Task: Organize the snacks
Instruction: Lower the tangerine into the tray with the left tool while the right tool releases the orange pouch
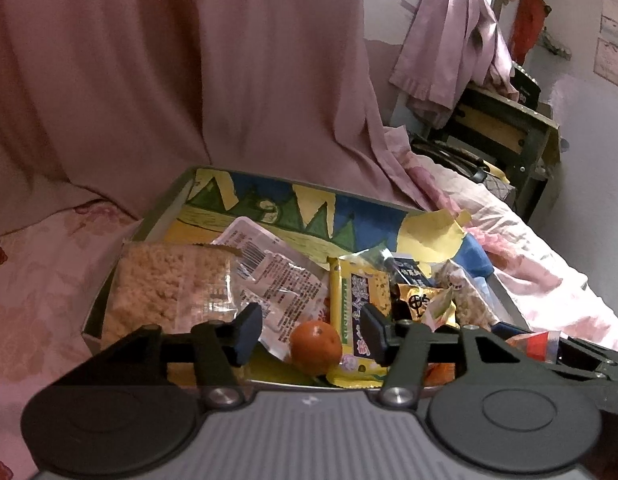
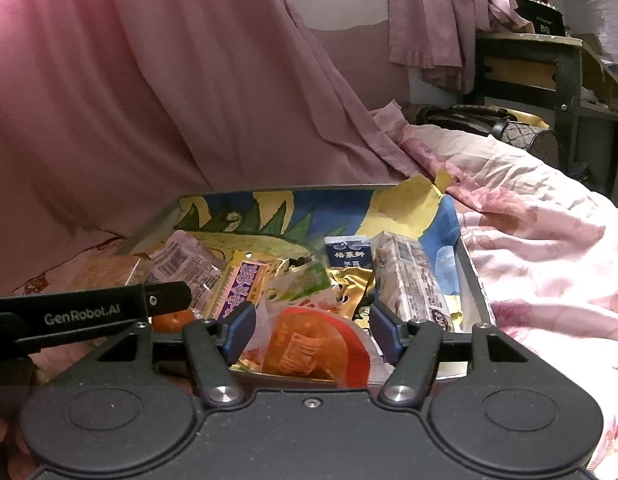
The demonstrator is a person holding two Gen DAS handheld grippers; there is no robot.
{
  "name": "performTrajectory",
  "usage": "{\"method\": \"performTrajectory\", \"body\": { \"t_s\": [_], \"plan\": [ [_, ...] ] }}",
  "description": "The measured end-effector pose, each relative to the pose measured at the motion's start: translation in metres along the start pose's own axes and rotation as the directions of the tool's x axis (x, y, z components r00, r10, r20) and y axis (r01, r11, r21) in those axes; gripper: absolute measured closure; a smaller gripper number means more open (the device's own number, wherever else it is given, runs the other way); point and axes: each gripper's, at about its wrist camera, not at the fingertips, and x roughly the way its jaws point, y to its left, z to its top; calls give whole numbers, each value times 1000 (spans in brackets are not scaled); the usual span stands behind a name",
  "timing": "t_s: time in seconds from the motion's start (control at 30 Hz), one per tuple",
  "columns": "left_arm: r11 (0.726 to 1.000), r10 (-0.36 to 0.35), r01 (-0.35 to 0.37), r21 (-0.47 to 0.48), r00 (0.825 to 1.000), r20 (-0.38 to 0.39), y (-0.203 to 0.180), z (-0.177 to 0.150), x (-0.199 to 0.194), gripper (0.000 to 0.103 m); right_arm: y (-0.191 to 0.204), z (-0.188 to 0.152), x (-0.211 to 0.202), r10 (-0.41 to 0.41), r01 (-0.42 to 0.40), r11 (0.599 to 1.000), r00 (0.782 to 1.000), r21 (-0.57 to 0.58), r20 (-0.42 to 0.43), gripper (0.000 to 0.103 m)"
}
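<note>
A shallow box [image 1: 161,208] lined with a colourful drawing lies on the bed and holds several snack packets. In the left wrist view a small orange [image 1: 316,346] sits at the box's near edge between the open fingers of my left gripper [image 1: 311,334], with a gap on each side. Around it lie a rice-crisp pack [image 1: 165,284], a clear printed packet [image 1: 277,272] and a yellow bar [image 1: 361,304]. My right gripper [image 2: 312,334] stands open around an orange-red jelly cup [image 2: 313,352] that rests in the box [image 2: 149,236]. A long wrapped pack [image 2: 413,280] lies to its right.
A pink curtain [image 2: 149,100] hangs behind the box. Floral bedding [image 2: 549,240] surrounds it. A dark-framed table [image 2: 549,64] and a bag [image 2: 469,116] stand at the far right. The left tool's black body [image 2: 89,312] crosses the right wrist view at the left, above the orange [image 2: 173,320].
</note>
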Motion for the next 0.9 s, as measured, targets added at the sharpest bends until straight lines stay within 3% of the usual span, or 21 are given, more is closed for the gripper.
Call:
{"method": "performTrajectory", "body": {
  "t_s": [0.33,0.9],
  "plan": [
    [999,9,-7,-54,1000,28,5,5,-6,23,-4,4,-6,-15,15,1000,1000,23,26,23],
    [996,49,-43,-75,995,86,4,12,-20,4,-11,13,-17,-47,43,997,997,61,67,8]
  ]
}}
